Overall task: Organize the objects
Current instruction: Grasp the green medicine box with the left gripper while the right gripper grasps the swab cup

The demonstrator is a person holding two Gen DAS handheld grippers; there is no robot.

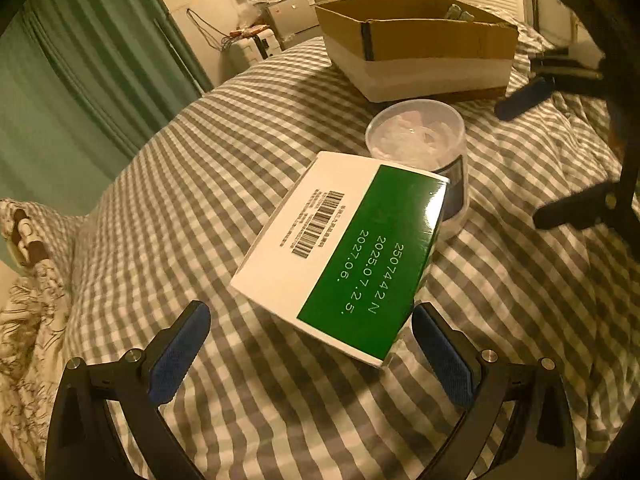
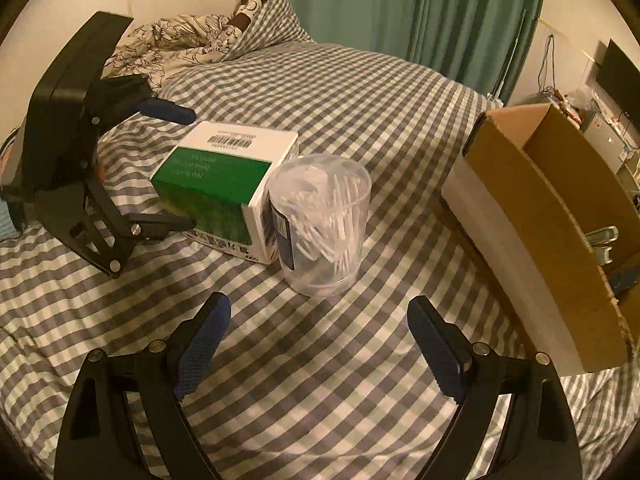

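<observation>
Both pairs of jaws stand wide open and empty above a gingham-covered bed (image 2: pixel 340 92), with the sorting job at its pick-up step. The left gripper (image 1: pixel 310 344) has its blue-padded jaws spread to either side of the near end of a green-and-white carton (image 1: pixel 340 256). The right-hand pad sits just beside the carton's corner at 3 o'clock, and the left one stands apart at 9 o'clock; neither clearly touches it. In the right wrist view the same gripper reaches in from 9 o'clock, one finger above the carton and one low against its green side.

The right gripper (image 2: pixel 318 340) hangs released and well back, its jaws aimed at a clear tub of cotton swabs (image 2: pixel 322 224) at 12 o'clock. The tub stands upright, touching or just beside the carton's white end.

An open cardboard box (image 2: pixel 552 216) rests on the bed at 3 o'clock from the right gripper, and at 12 o'clock beyond the tub in the left view. It already holds a few small items too dim to name, and looks the likely destination.

The next move would seem to call for the left jaws to slide further along the carton and close across its width. It should then lift without knocking over the tub leaning close by.
</observation>
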